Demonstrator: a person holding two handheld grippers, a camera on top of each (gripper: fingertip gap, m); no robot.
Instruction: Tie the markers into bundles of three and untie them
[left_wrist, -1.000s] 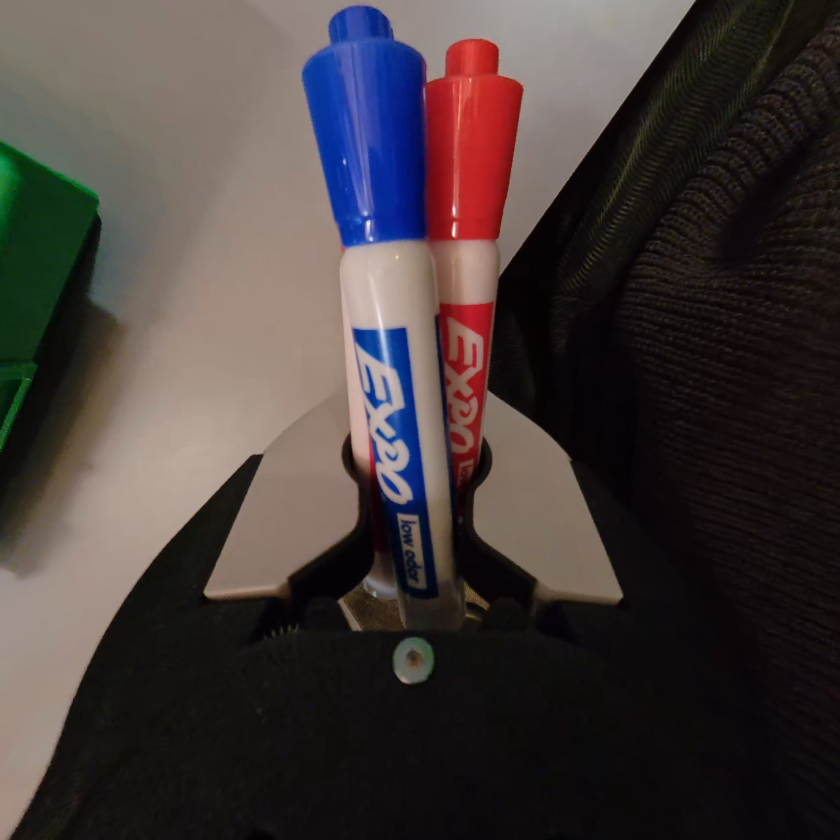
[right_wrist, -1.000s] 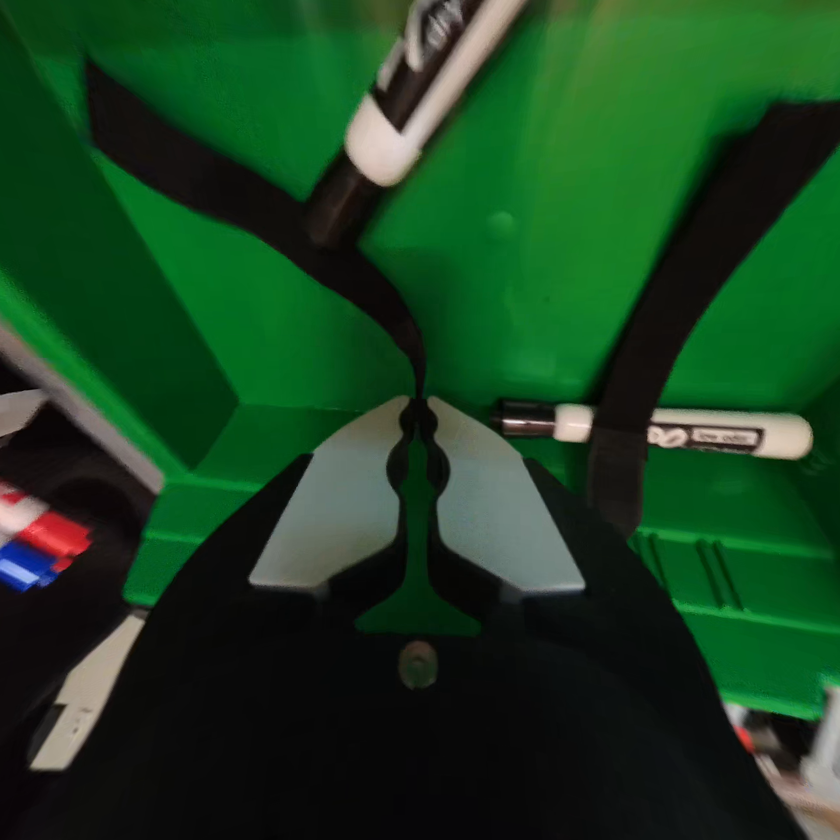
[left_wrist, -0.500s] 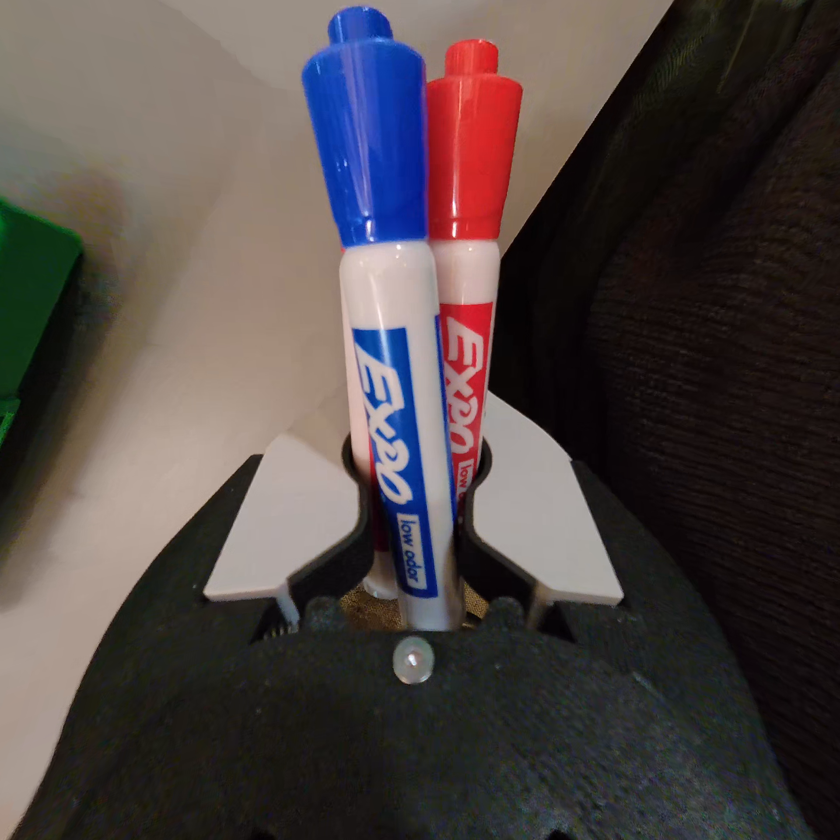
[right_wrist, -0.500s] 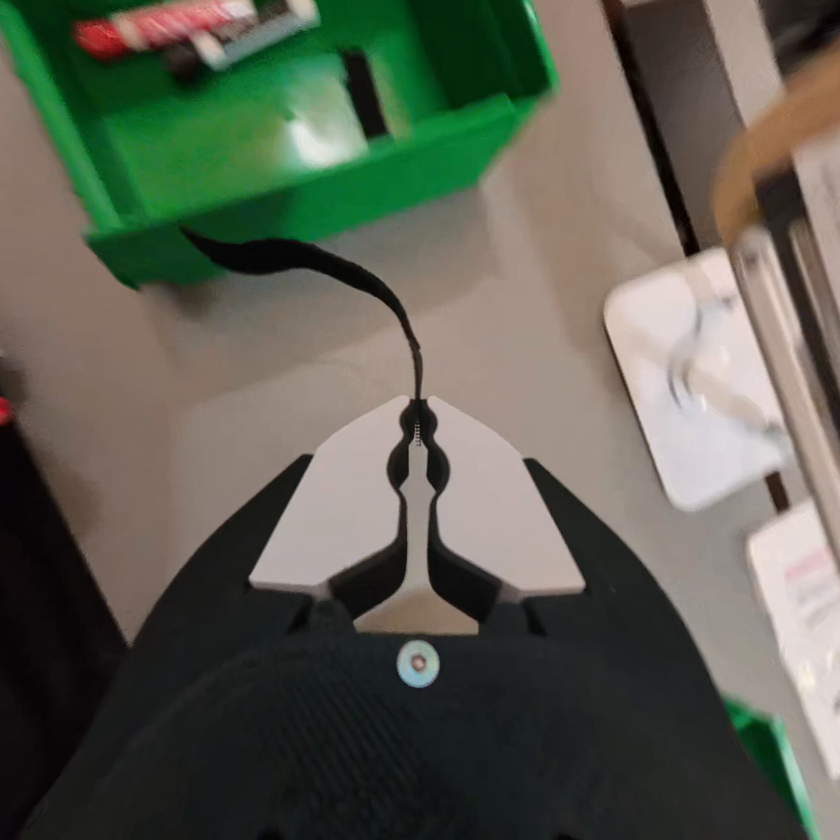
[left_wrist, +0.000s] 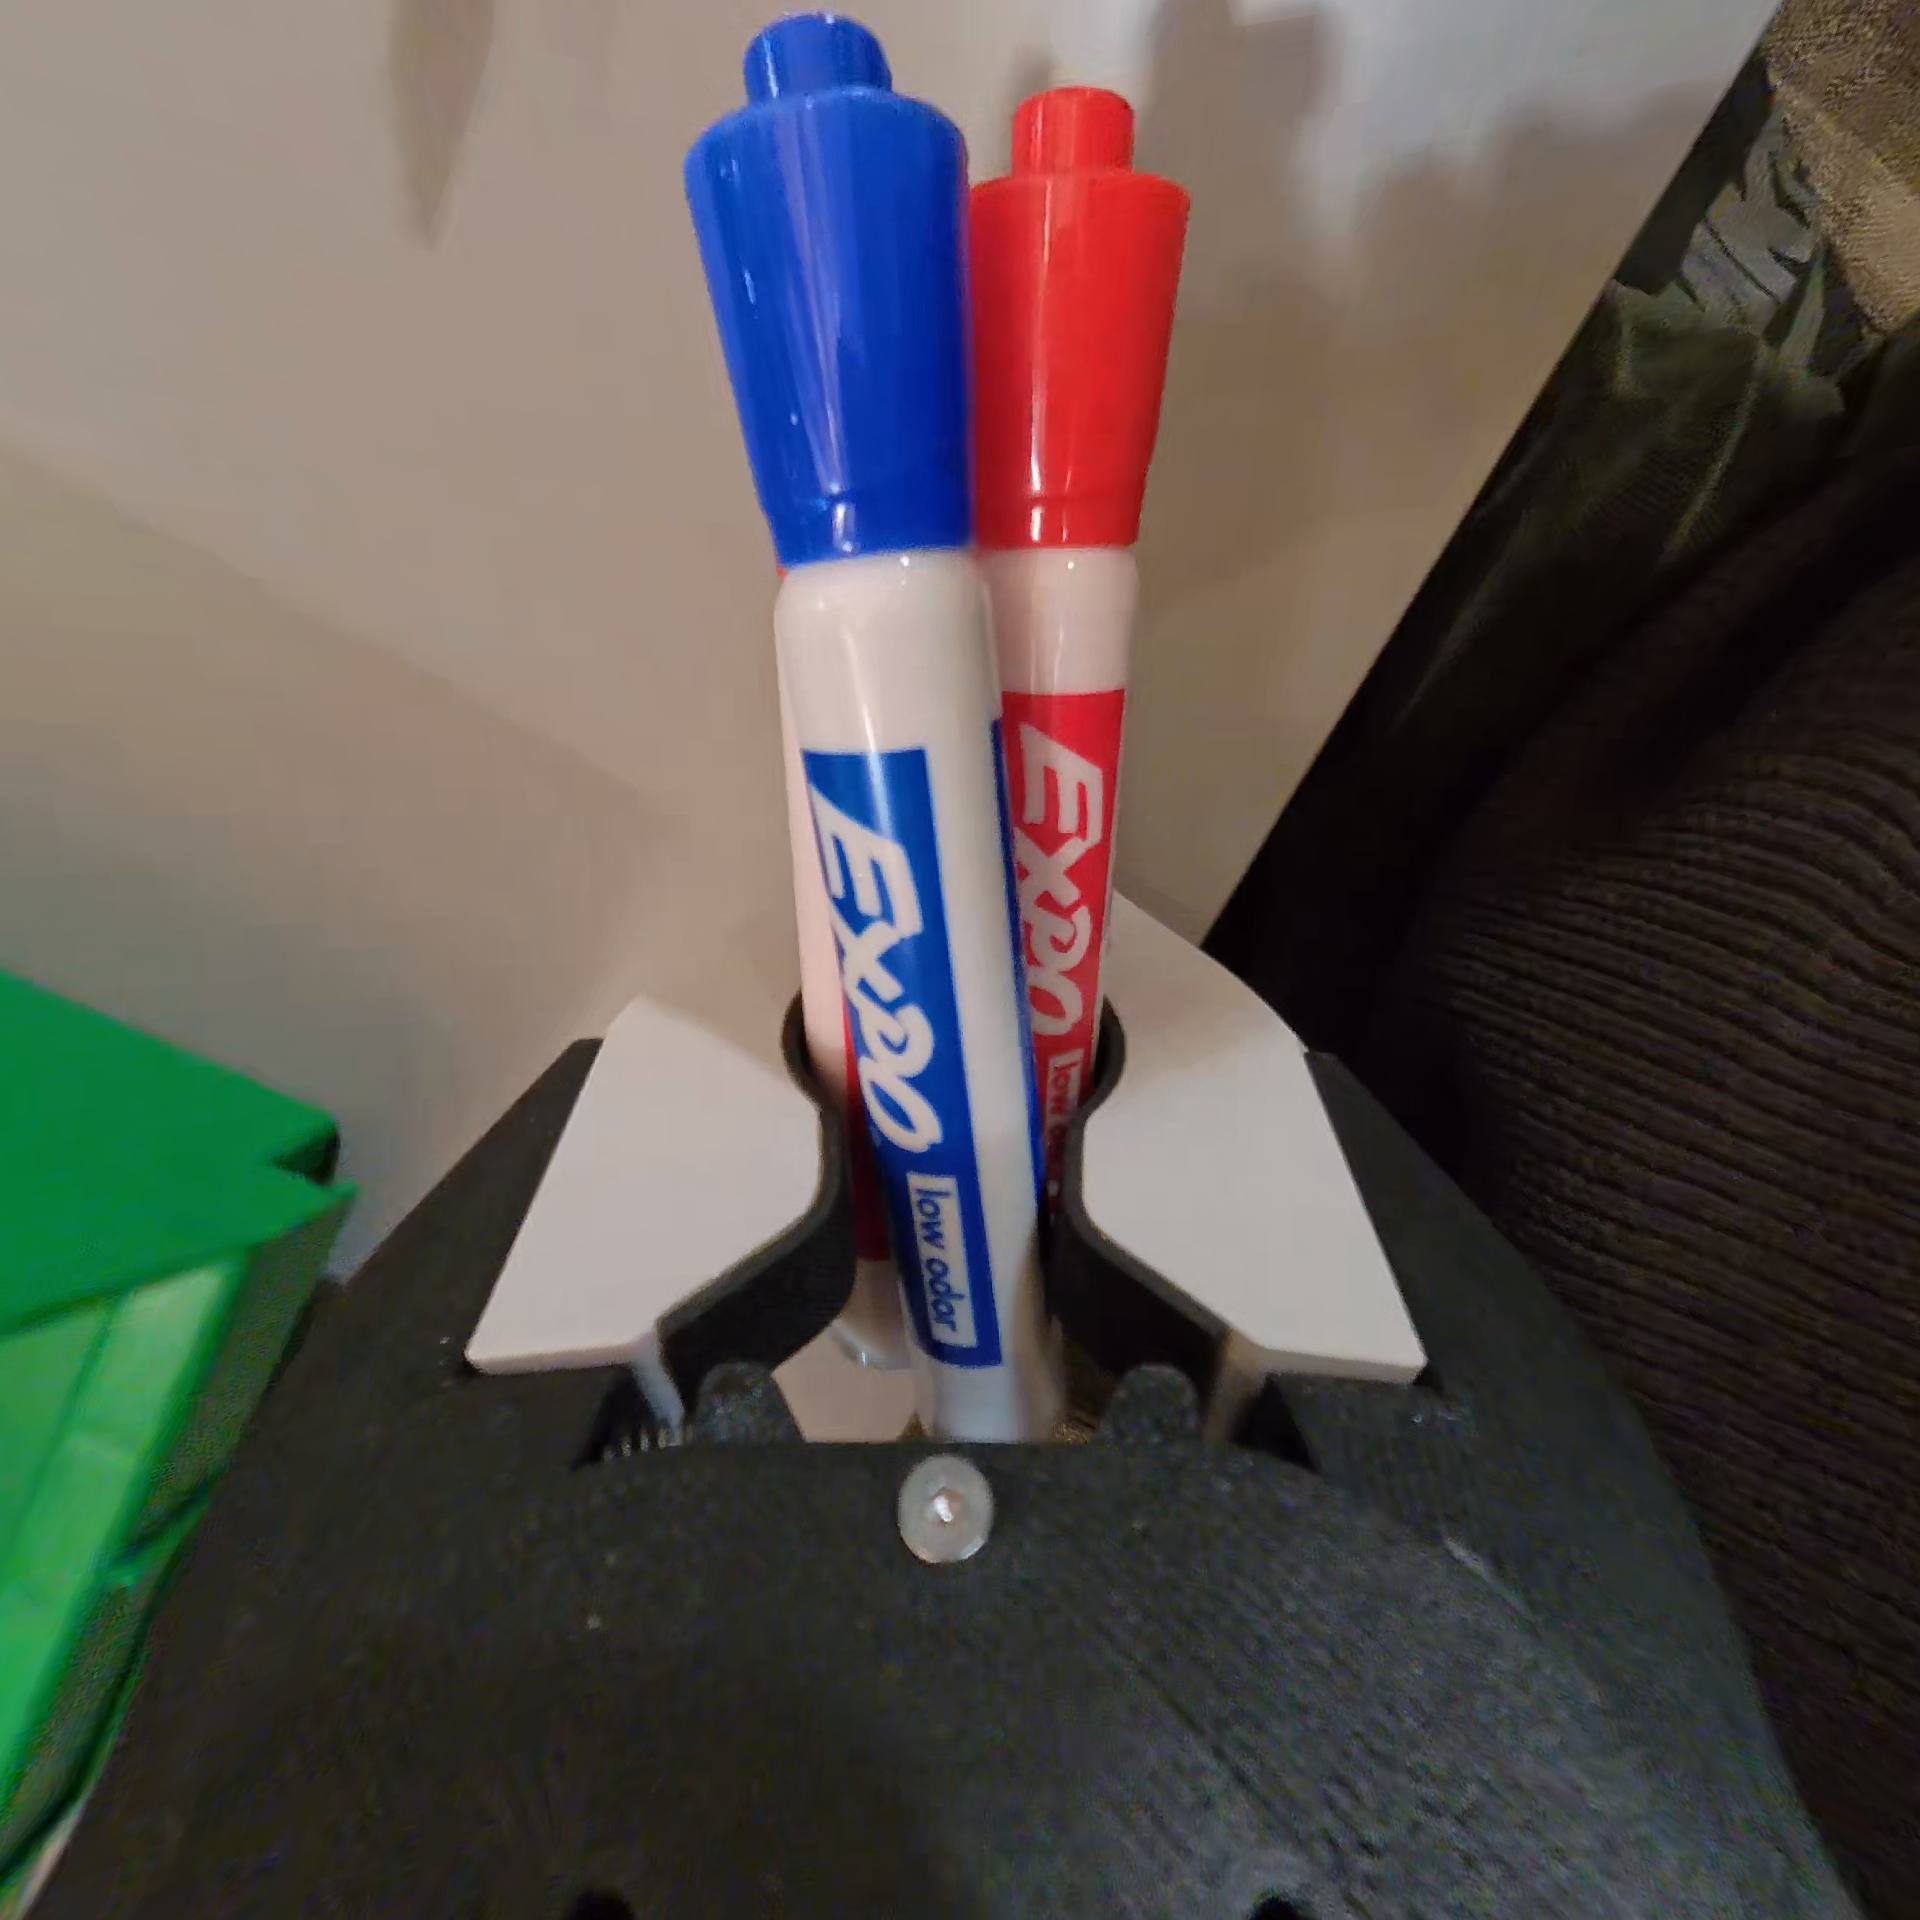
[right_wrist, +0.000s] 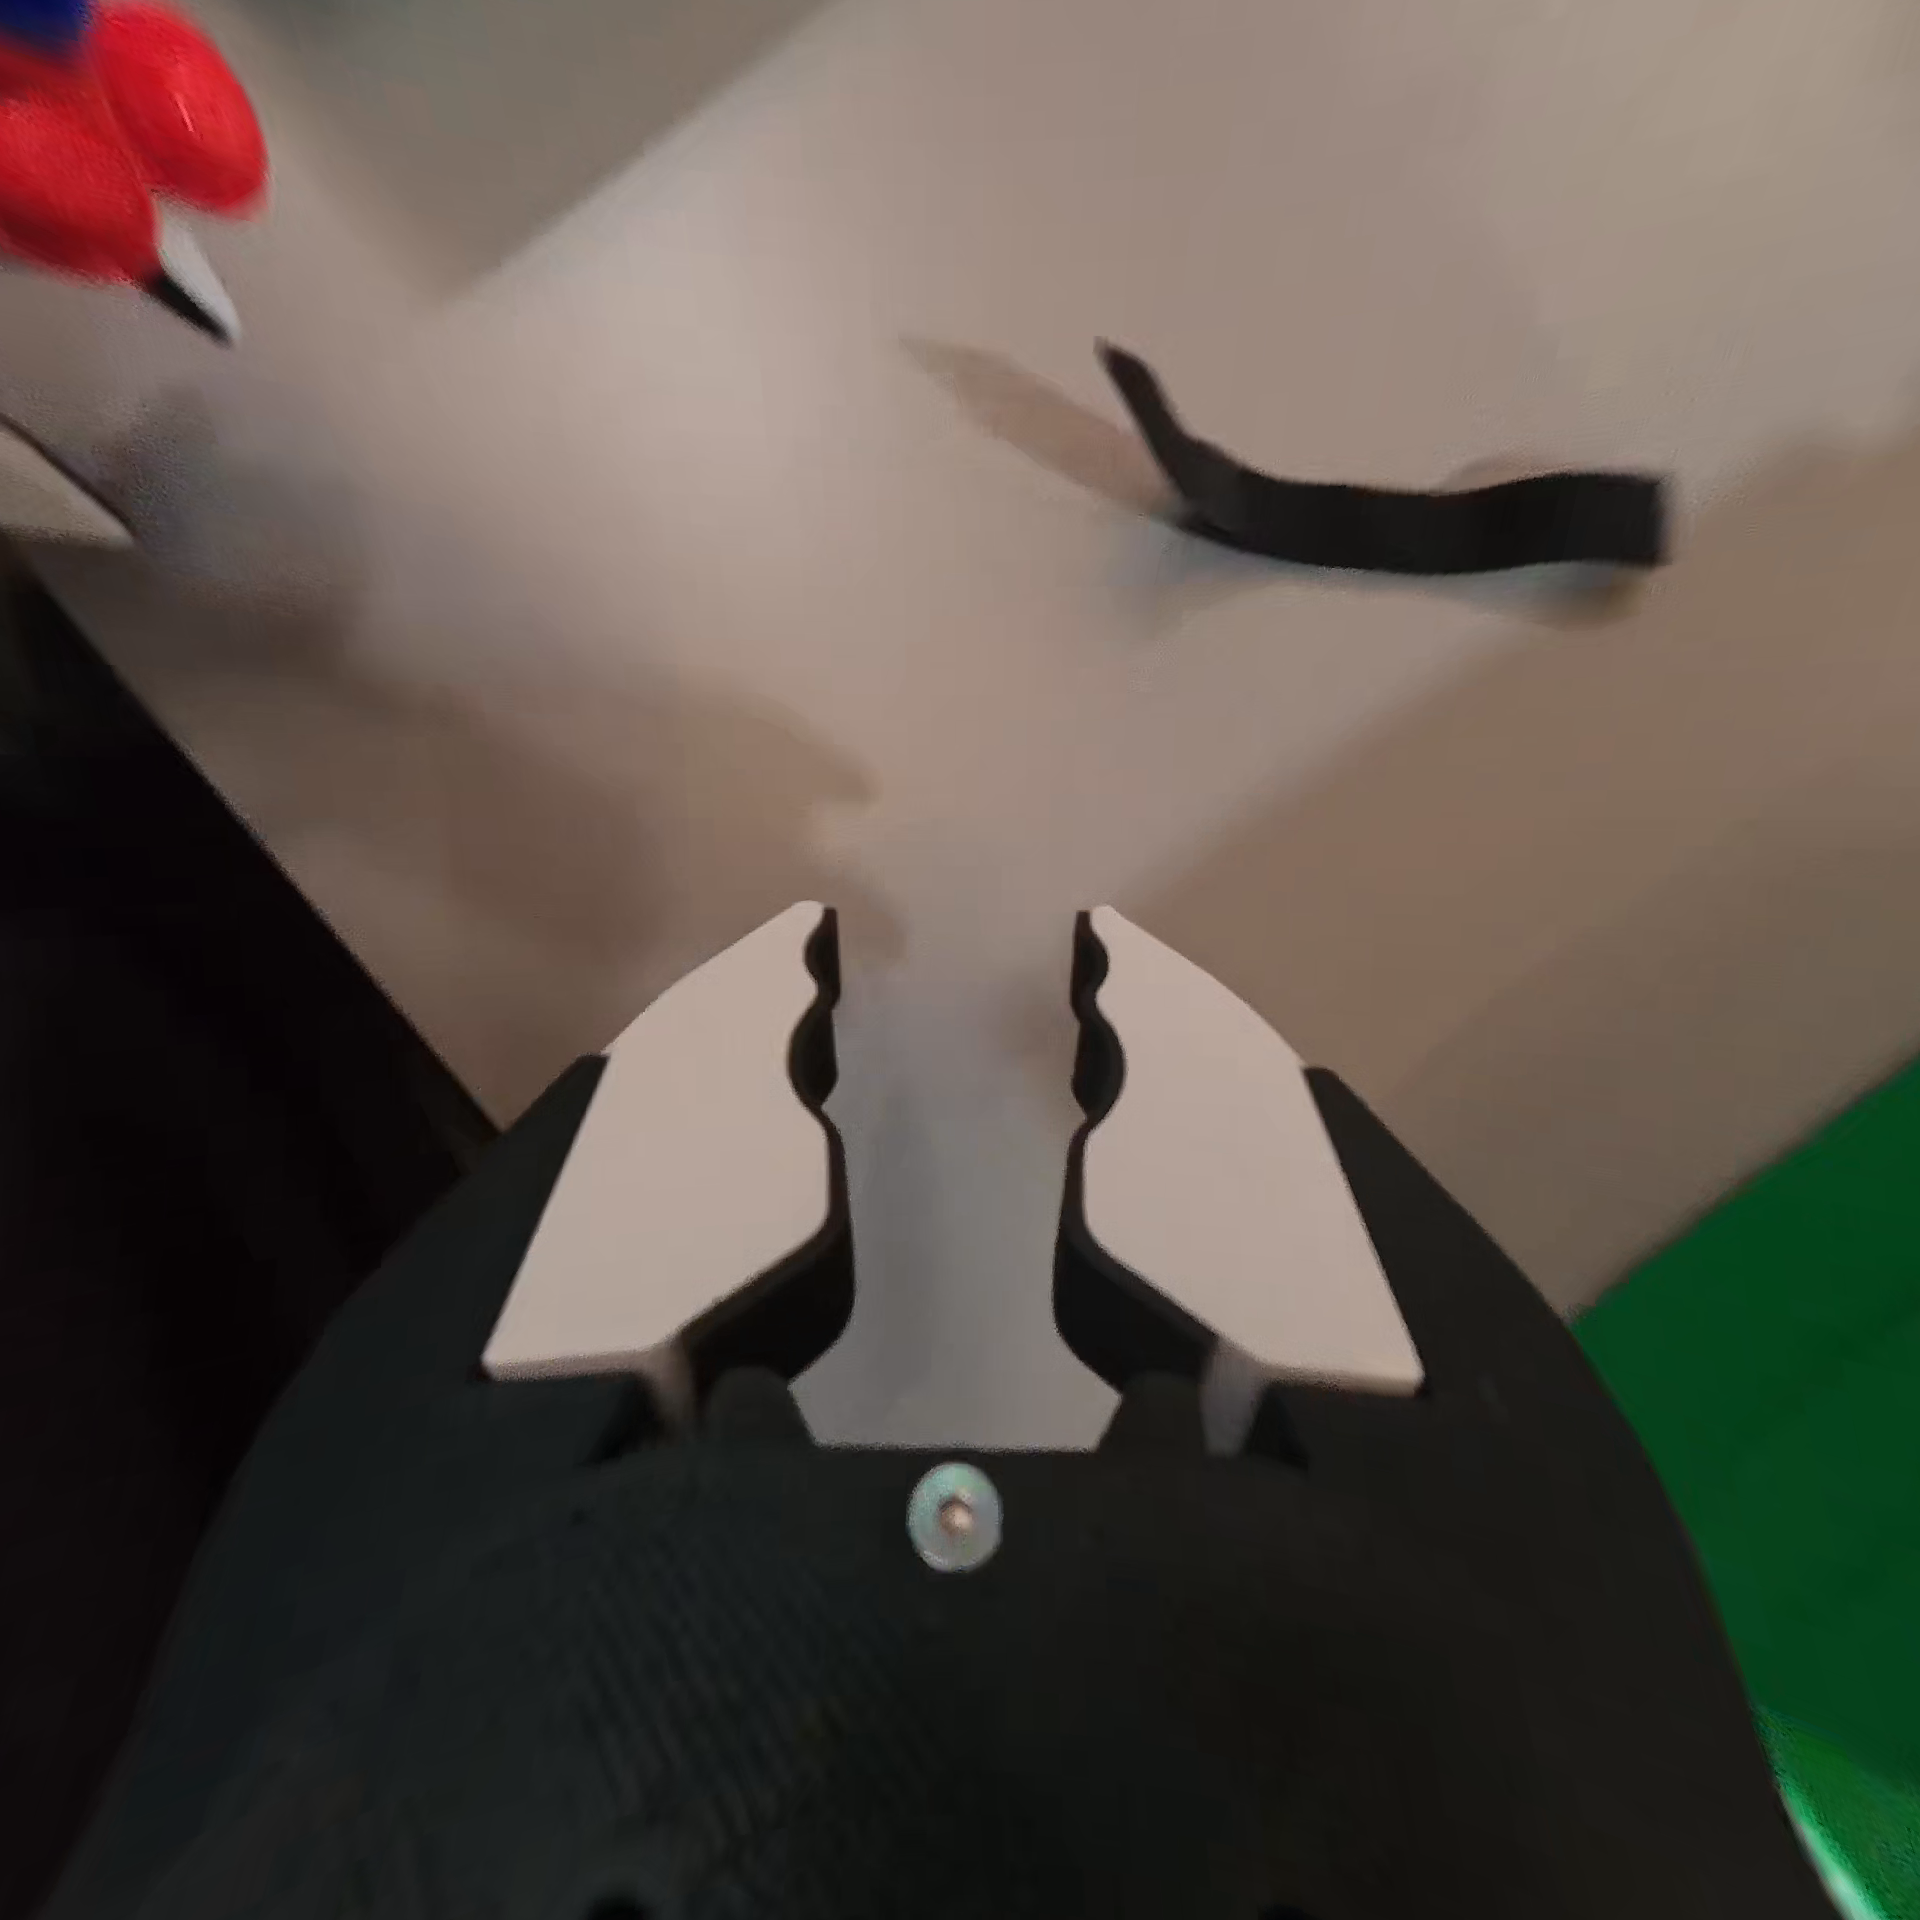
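Markers: a blue-capped white-barrelled dry-erase marker (left_wrist: 883, 790) and a red-capped white-barrelled dry-erase marker (left_wrist: 1070, 623) stand side by side, touching, caps pointing away from the camera, clamped in the left gripper (left_wrist: 945, 1049). A sliver of red beside the blue barrel may be a third marker; I cannot tell.
Left gripper: its white-faced black jaws are closed around the marker barrels, which sit in the rounded notch near the tips. The hold looks the same as half a second ago.
Strap: a short flat black fabric strap (right_wrist: 1392, 520) lies on the pale tabletop (right_wrist: 727, 520), well ahead of the right gripper (right_wrist: 954, 925) and apart from it, one end curled upward. Half a second ago it hung pinched between that gripper's tips.
Right gripper: the jaws now stand apart with nothing between them, only bare tabletop showing in the gap; earlier they were pressed together on the strap.
Left view surroundings: a green plastic bin (left_wrist: 135, 1299) sits at the lower left, larger in frame than half a second ago. Dark ribbed knit fabric (left_wrist: 1662, 1039) fills the right side.
Right view surroundings: the picture is motion-blurred. The red and blue marker caps (right_wrist: 125, 177) show at the upper left corner. A green bin corner (right_wrist: 1787, 1351) shows at the lower right; the green tray with markers seen earlier is out of frame.
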